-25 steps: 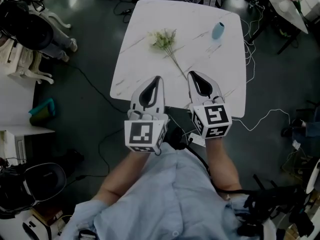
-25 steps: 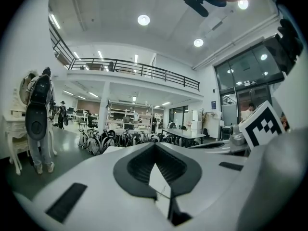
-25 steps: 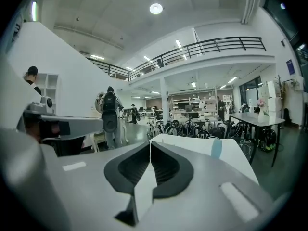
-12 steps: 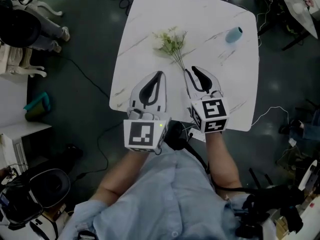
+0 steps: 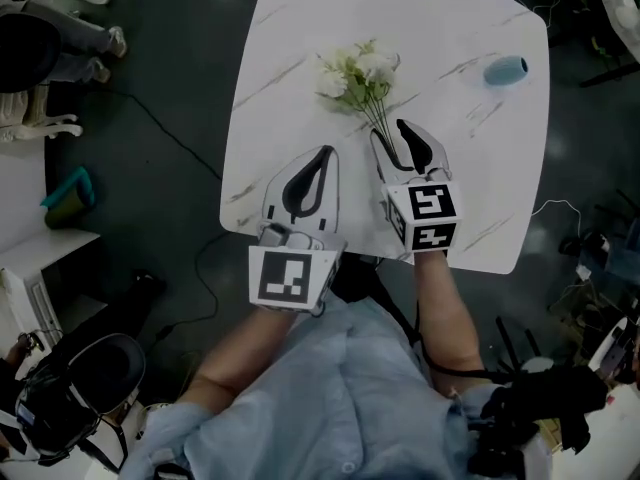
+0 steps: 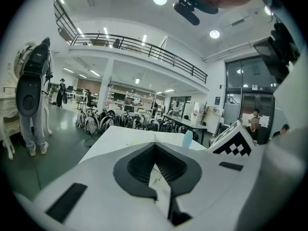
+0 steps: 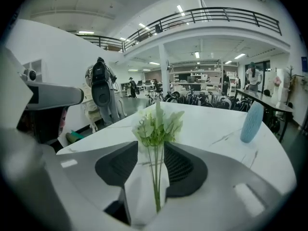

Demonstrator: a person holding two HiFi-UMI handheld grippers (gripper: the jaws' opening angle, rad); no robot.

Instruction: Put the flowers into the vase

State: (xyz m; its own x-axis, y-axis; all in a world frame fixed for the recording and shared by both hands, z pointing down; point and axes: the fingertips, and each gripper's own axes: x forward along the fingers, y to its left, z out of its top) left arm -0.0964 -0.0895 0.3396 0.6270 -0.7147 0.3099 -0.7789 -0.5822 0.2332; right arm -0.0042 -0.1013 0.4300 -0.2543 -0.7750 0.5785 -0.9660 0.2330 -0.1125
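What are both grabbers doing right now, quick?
Left gripper: shut, holding nothing.
Right gripper: open, its jaws have just been opening; the flower stems stand between them, not gripped.

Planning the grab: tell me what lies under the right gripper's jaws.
The flowers' stems lie on the table between the right gripper's jaws, which have just been opening and don't press them. Head view: the gripper covers the stem ends.
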